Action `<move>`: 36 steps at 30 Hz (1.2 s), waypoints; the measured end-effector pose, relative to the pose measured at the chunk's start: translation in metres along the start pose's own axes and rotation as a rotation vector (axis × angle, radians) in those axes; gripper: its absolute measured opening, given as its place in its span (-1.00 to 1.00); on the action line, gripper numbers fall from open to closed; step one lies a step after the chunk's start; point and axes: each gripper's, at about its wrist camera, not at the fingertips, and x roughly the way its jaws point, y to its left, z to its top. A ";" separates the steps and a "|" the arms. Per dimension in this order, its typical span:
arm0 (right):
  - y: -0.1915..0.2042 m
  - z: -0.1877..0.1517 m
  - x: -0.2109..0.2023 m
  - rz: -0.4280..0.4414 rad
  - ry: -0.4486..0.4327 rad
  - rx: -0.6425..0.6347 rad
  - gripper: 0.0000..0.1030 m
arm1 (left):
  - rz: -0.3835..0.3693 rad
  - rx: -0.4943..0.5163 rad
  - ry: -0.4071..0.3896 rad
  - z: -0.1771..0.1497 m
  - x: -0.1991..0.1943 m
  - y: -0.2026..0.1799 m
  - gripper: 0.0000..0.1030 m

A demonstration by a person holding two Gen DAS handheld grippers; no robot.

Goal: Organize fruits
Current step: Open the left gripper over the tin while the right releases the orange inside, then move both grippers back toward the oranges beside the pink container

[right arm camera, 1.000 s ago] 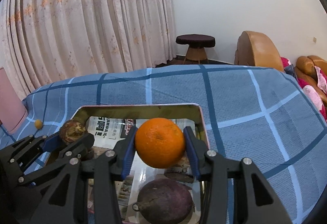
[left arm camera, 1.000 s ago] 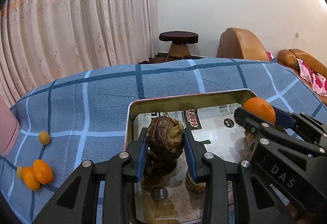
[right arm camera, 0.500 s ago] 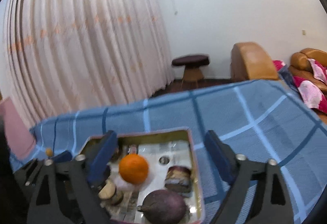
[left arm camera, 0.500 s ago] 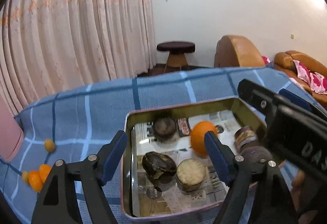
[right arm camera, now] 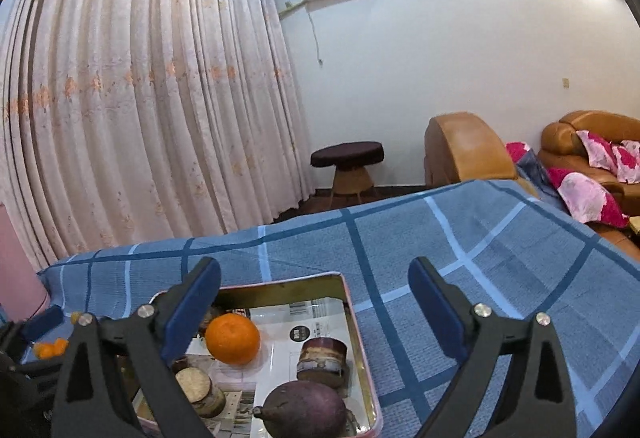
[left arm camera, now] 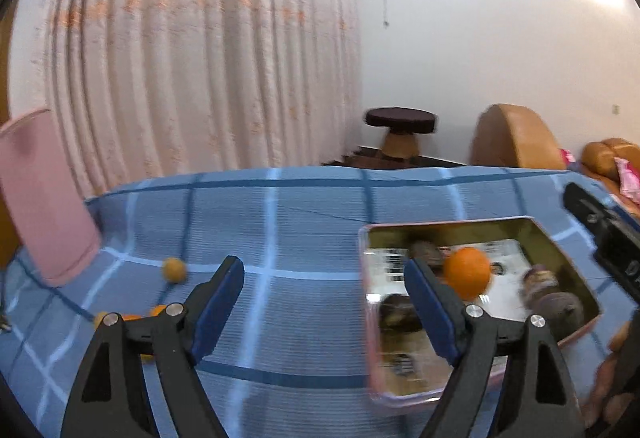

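Note:
A metal tray (left arm camera: 560, 234) (right arm camera: 352, 318) lined with printed paper sits on the blue checked cloth. An orange (left arm camera: 467, 272) (right arm camera: 232, 338) lies in it with several dark purple fruits (right arm camera: 306, 412) and cut halves (right arm camera: 322, 358). My left gripper (left arm camera: 326, 302) is open and empty, raised above the cloth left of the tray. My right gripper (right arm camera: 316, 308) is open and empty, raised above the tray's far right part. Small orange fruits (left arm camera: 174, 269) (right arm camera: 50, 348) lie on the cloth at the left.
A pink object (left arm camera: 44, 198) stands at the table's left edge. Curtains (right arm camera: 140, 98), a dark stool (right arm camera: 347, 154) and brown sofas (right arm camera: 592, 142) stand beyond the table. The right gripper's body (left arm camera: 604, 226) shows at the right of the left wrist view.
Both grippers opened, let the dark fruit and the orange go into the tray, then rose and drew back. The left gripper swung left toward the small orange fruits.

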 end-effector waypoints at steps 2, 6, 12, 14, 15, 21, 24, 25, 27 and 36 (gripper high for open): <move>0.001 -0.001 -0.003 -0.009 -0.002 0.007 0.89 | 0.031 0.001 0.002 -0.002 0.001 0.009 0.62; 0.004 -0.003 -0.008 -0.014 -0.007 0.025 0.89 | 0.060 -0.029 0.001 -0.005 0.001 0.027 0.62; 0.008 -0.009 -0.018 -0.015 -0.001 0.068 0.89 | 0.084 -0.013 -0.012 -0.011 -0.007 0.040 0.62; 0.013 -0.012 -0.020 0.000 0.009 0.083 0.89 | 0.092 -0.007 -0.018 -0.012 -0.009 0.048 0.62; 0.018 -0.013 -0.022 0.007 0.013 0.080 0.89 | 0.096 -0.008 -0.020 -0.013 -0.010 0.051 0.62; 0.051 -0.021 -0.031 0.036 0.018 0.029 0.89 | 0.113 -0.019 -0.020 -0.018 -0.014 0.076 0.62; 0.063 -0.025 -0.033 0.056 0.030 0.031 0.89 | 0.115 -0.036 -0.014 -0.020 -0.014 0.090 0.62; 0.068 -0.027 -0.033 0.059 0.034 0.028 0.89 | 0.116 -0.039 -0.012 -0.020 -0.015 0.095 0.62; 0.076 -0.029 -0.035 0.061 0.033 0.020 0.89 | 0.119 -0.043 -0.009 -0.022 -0.016 0.102 0.62; 0.117 -0.037 -0.035 0.101 0.055 -0.024 0.89 | 0.138 -0.068 0.005 -0.026 -0.015 0.139 0.62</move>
